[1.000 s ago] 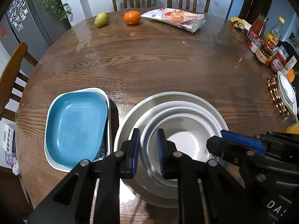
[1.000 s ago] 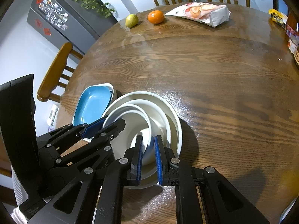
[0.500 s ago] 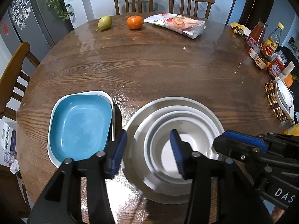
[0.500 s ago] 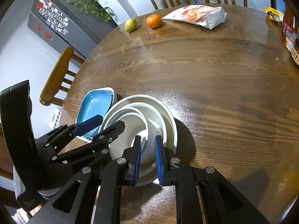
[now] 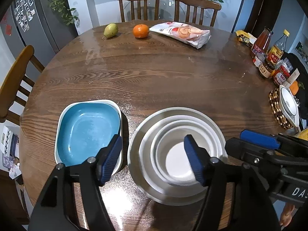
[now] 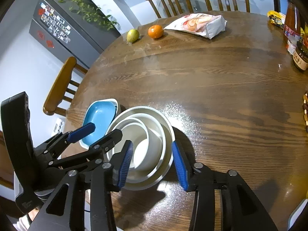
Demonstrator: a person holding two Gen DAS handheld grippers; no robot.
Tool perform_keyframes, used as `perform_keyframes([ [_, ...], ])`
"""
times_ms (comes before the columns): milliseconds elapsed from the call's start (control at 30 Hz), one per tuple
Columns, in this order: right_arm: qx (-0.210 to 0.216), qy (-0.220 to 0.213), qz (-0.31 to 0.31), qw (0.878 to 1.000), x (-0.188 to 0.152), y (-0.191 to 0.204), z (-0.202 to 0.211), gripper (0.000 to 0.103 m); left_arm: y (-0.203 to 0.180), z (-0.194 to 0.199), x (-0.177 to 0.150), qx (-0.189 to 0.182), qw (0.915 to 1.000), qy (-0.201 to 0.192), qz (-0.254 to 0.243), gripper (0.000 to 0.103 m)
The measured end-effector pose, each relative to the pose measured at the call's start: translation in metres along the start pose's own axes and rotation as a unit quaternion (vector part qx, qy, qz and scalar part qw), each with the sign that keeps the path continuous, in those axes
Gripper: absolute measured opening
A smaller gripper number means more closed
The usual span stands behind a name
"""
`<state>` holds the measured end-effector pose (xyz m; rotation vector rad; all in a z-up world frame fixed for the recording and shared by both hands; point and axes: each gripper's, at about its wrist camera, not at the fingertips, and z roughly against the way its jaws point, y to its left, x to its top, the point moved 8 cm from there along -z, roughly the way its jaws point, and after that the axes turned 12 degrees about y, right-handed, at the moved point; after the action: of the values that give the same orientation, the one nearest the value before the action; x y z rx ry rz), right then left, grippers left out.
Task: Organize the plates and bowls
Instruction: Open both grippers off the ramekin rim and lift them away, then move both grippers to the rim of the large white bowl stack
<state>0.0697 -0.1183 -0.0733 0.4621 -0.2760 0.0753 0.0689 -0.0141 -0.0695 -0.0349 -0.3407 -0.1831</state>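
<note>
At left on the glossy round wooden worktop [image 5: 154, 77] we see a glazed blue rounded-square dish [image 5: 86, 132] nested in a white one. Just beside it sits a stack of round white bowls [image 5: 177, 152]. Our left gripper [image 5: 154, 159] and right gripper [image 6: 152, 163] hover above the stack, both spread wide and empty, where a second ago each was nearly closed on its rims.

Right tool [image 6: 152, 165] gapes wide over nested white bowls [image 6: 146, 146].
</note>
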Motion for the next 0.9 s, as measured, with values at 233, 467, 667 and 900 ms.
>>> perform_keyframes([
  [233,0.003,-0.003,-0.003,1.0,0.002,-0.001,0.004,0.052,0.004,0.004,0.0,-0.003,1.0,-0.002,0.007,0.075],
  [467,0.016,-0.002,-0.003,1.0,0.001,0.001,0.006,0.057,0.011,0.007,-0.003,-0.016,0.9997,0.002,0.02,0.078],
  [667,0.022,-0.004,-0.008,1.0,0.001,-0.002,0.009,0.057,0.023,0.01,-0.008,-0.031,0.9989,0.009,0.035,0.086],
  [900,0.034,0.014,-0.027,0.999,-0.01,-0.017,0.002,0.063,0.056,0.005,-0.021,-0.04,0.9957,0.031,0.077,0.091],
])
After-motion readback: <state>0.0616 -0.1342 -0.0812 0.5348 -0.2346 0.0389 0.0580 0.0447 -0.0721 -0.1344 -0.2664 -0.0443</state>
